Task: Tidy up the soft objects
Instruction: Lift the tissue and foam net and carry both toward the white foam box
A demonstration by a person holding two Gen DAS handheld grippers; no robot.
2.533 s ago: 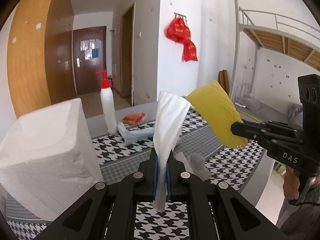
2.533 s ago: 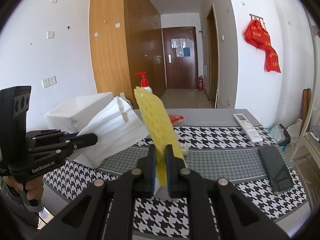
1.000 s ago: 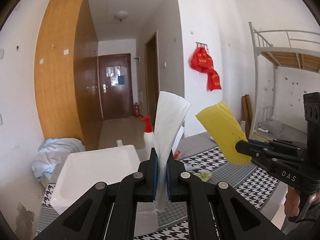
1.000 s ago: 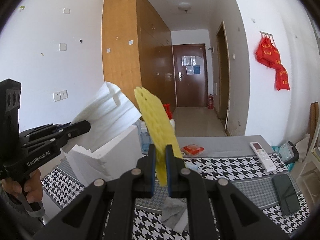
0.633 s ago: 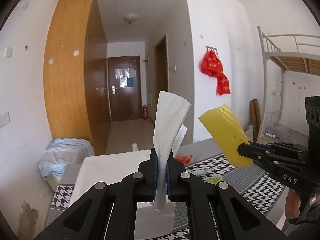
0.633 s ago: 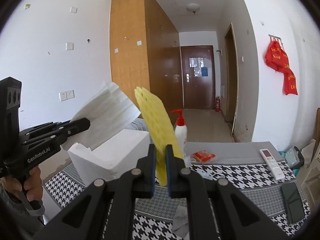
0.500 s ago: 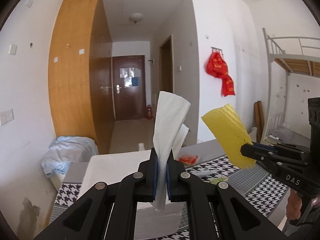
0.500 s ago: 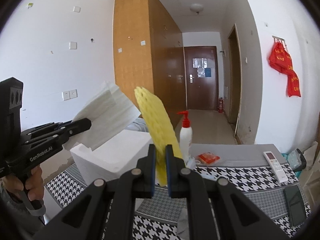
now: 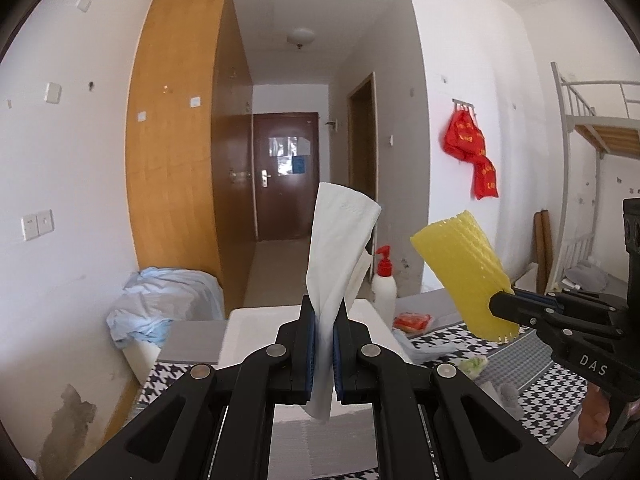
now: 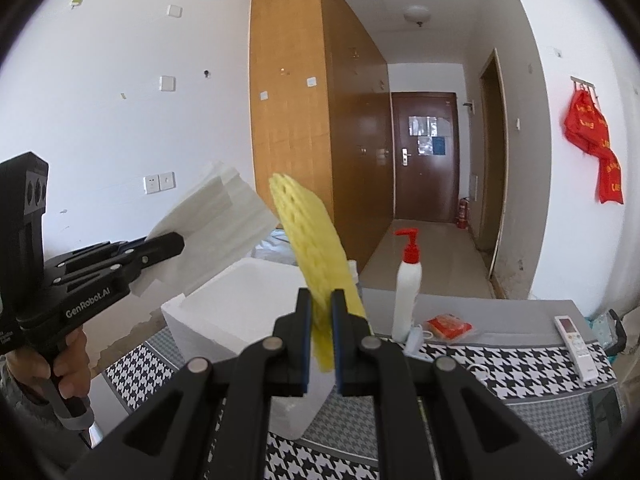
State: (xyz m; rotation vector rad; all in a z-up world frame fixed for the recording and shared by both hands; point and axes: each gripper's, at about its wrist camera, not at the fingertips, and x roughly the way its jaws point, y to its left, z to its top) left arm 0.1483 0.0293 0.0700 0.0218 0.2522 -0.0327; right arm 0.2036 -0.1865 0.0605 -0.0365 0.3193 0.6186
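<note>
So both tools are loaded and up in the air right now. The left tool (image 9: 321, 350) is clamped on a white tissue (image 9: 340, 240) that sticks up and forward out of the jaws, and the right tool (image 10: 321, 344) is pinched on a yellow foam net sleeve (image 10: 316, 248), its long axis also running up and away from the jaws

What matters for the drop, I'd guess, is the white foam box (image 10: 240, 300): it sits on the houndstooth table (image 10: 520, 364), below and just ahead of both tools, and its open top faces up. In the right wrist view it's low and left of centre, under the left tool, so the left hand looks nearer. Tissue probably goes in first, with a tilt down and forward

Readable writing: "GenRobot.AI" on the left tool's body, "DAS" on the right one. There's also a white pump bottle (image 10: 406, 280) with a red top, a remote (image 10: 576, 342) and an orange packet (image 10: 448, 326) further back on the table, well clear of the box
</note>
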